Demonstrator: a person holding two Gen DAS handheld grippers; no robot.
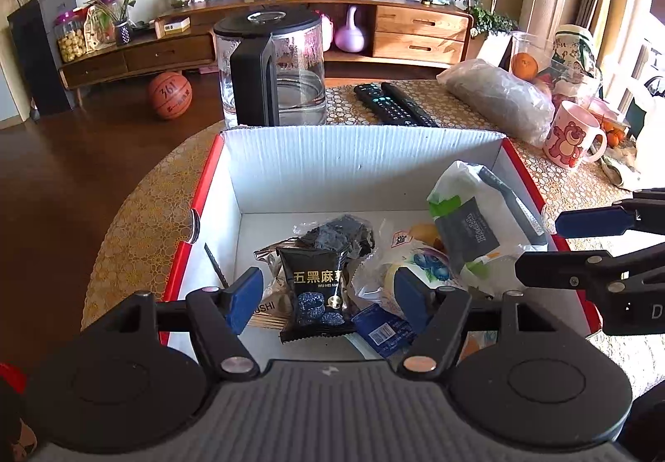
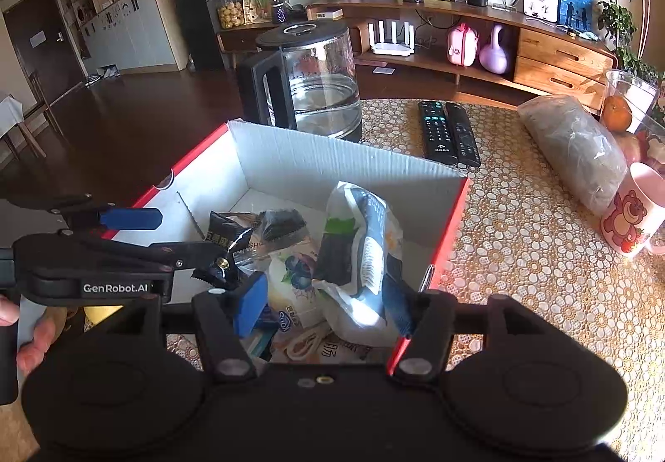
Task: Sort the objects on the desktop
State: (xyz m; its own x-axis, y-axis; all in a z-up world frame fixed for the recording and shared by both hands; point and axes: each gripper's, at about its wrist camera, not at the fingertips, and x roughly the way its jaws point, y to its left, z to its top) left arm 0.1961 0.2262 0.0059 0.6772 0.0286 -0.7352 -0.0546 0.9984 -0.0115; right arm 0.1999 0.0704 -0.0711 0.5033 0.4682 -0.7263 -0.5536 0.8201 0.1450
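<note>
1. A cardboard box [image 1: 357, 167] with red outer sides and white inner walls was set near the front edge of the table [image 2: 519, 254], most likely so that small things could be dropped into it.
2. The left gripper [image 1: 328, 296] was held over the near part of the box, pointing down into it. Its blue pads [image 1: 243, 298] were parted about halfway, and nothing was gripped between them.
3. A black snack packet [image 1: 314, 291] was seen lying below that gap, on the heap in the box, not held by the pads.
4. The right gripper [image 2: 328, 308] was held over the near right corner of the box. It was also opened partway, and nothing was gripped.
5. A white and green bag [image 2: 361, 250] was seen leaning up in the right side of the box, just past the right gripper, with a blueberry packet [image 2: 297, 271] beside it.
6. Both grippers were probably opened so that the snacks could be let go inside the box.
7. Things were left out on the table: two remote controls [image 2: 449, 129] behind the box, a glass kettle [image 2: 311, 84] at the far edge, a grey bag [image 2: 577, 146] and a pink bear mug [image 2: 631, 212] toward the right edge.
8. The sorting was judged to be partly done, since those things were not yet put away.
</note>
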